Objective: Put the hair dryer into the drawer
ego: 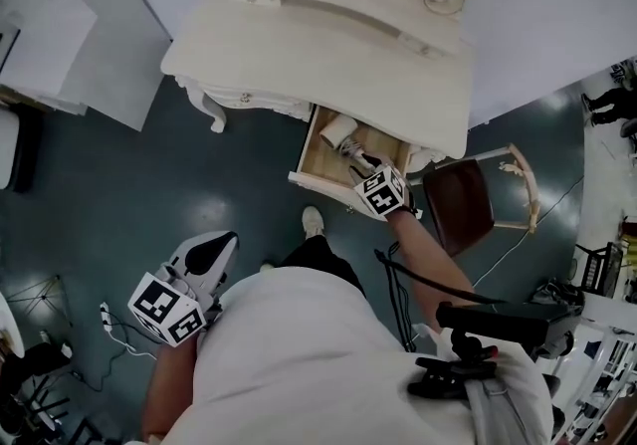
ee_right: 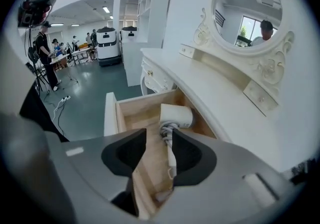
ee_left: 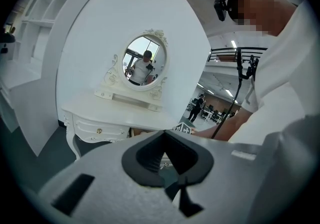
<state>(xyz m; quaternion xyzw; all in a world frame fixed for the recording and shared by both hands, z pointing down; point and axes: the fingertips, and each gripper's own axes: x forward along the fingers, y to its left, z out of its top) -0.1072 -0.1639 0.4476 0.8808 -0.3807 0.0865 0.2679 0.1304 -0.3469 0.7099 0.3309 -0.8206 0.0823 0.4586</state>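
The white hair dryer lies inside the open wooden drawer of the cream dressing table, its cord coiled by the handle. My right gripper hangs above the drawer, pointing down at the dryer. Its jaws stand apart and hold nothing. In the head view the hair dryer sits at the drawer's back, with the right gripper just over the front part. My left gripper is low at the left, well away from the table, with its jaws together and empty.
A brown-seated chair stands right of the drawer. The oval mirror rises on the dressing table. A power strip and cables lie on the dark floor at the left. A white shelf unit stands left of the table.
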